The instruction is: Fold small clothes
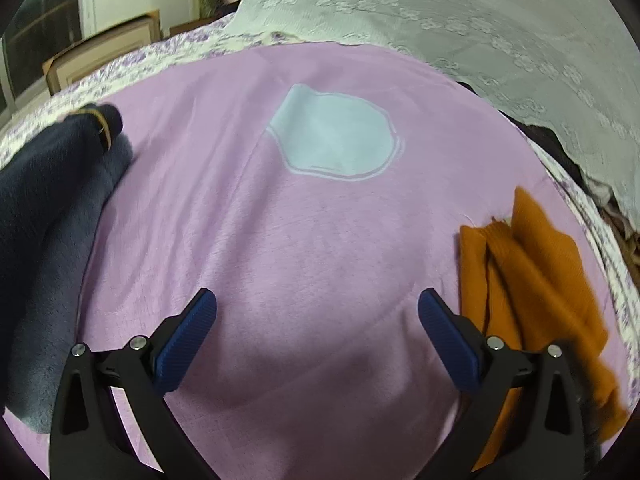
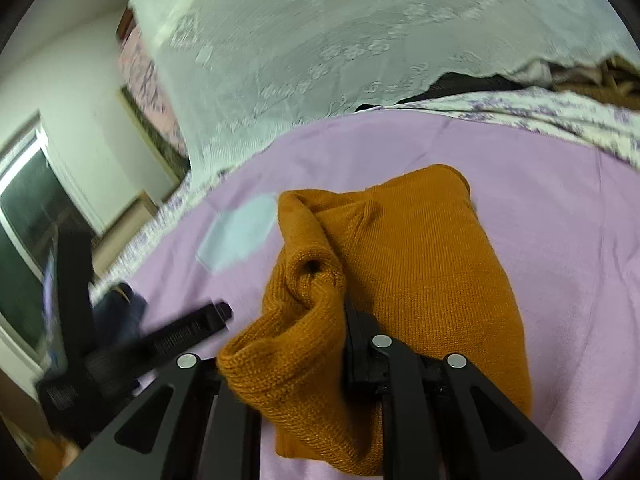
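An orange knit garment (image 2: 420,248) lies bunched on the lilac blanket (image 2: 568,240). My right gripper (image 2: 320,294) is shut on a rolled fold of it at its near end; the knit hides the left finger. In the left wrist view the same orange knit garment (image 1: 532,272) lies to the right of my left gripper (image 1: 318,300), which hovers open over bare lilac blanket (image 1: 280,240) with nothing between its blue pads (image 1: 188,344). A dark navy and grey fleece garment (image 1: 52,216) lies at the left. My left gripper (image 2: 184,336) appears blurred at the left of the right wrist view.
A pale blue patch (image 1: 332,136) marks the blanket's middle. White lace cloth (image 1: 460,12) covers the back, with dark clothes (image 1: 560,148) piled under its right edge. A floral sheet border (image 1: 132,60) rims the blanket. A wooden box (image 1: 104,52) stands beyond the left edge.
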Demonstrator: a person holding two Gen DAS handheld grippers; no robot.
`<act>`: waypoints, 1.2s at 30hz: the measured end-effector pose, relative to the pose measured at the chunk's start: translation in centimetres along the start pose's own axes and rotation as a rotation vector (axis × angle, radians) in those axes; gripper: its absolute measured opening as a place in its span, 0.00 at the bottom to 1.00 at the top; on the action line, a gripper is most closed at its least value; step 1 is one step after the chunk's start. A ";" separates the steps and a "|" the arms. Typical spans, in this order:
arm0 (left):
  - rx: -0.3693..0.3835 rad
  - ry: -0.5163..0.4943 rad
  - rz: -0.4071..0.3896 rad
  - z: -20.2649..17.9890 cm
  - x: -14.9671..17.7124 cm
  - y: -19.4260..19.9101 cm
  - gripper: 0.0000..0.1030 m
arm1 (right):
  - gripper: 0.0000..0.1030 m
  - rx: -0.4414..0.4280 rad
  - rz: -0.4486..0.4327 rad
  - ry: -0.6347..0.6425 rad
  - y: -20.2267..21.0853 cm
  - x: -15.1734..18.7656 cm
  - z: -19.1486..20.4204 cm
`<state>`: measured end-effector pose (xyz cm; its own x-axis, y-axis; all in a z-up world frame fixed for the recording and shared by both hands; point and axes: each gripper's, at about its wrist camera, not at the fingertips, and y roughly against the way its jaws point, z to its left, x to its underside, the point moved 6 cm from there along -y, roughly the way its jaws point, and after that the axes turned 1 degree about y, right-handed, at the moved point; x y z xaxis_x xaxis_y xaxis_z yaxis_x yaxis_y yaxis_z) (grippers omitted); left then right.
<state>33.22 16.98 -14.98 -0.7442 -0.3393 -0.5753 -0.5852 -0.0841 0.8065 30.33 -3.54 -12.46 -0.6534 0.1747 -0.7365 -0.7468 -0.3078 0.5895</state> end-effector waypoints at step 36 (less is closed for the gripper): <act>-0.075 -0.218 0.069 -4.5 2.7 -2.6 0.96 | 0.31 0.001 0.165 0.330 3.4 6.4 -1.9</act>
<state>34.15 12.07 -18.06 -0.8382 -0.1367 -0.5279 -0.5113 -0.1396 0.8480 23.88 -5.24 -15.82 -0.6898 -0.1883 -0.6991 -0.6352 -0.3059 0.7092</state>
